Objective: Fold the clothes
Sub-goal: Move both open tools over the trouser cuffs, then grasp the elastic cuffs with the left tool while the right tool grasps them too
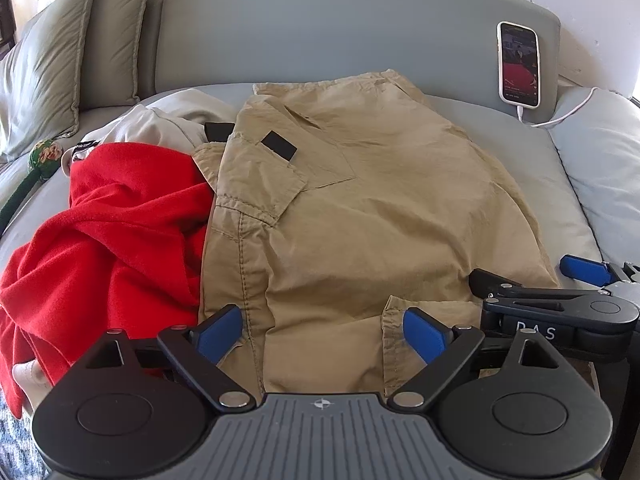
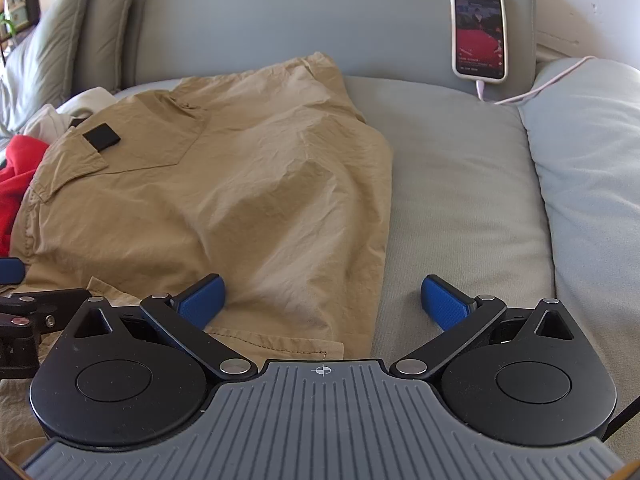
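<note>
On the sofa [image 2: 460, 184] the khaki trousers [image 1: 360, 208] are lying beside a red garment [image 1: 112, 240]. Both grippers, left [image 1: 322, 330] and right [image 2: 322, 300], are hovering spread wide, pinching nothing. Thin, limp cloth probably; the near hem looks best for gripping.

Both cams ride right behind their own tongs and look forward and down across the sofa [image 1: 520, 152] toward its backrest, sitting close over the near edge of the tan trousers [image 1: 360, 200]. The left cam sits further left, so it catches the red garment [image 1: 112, 232] and the right tongs [image 1: 580, 280] poking in at its right edge. The right cam sits further right, gets more bare cushion, and shares the trousers, backrest and propped phone [image 2: 479, 32].
</note>
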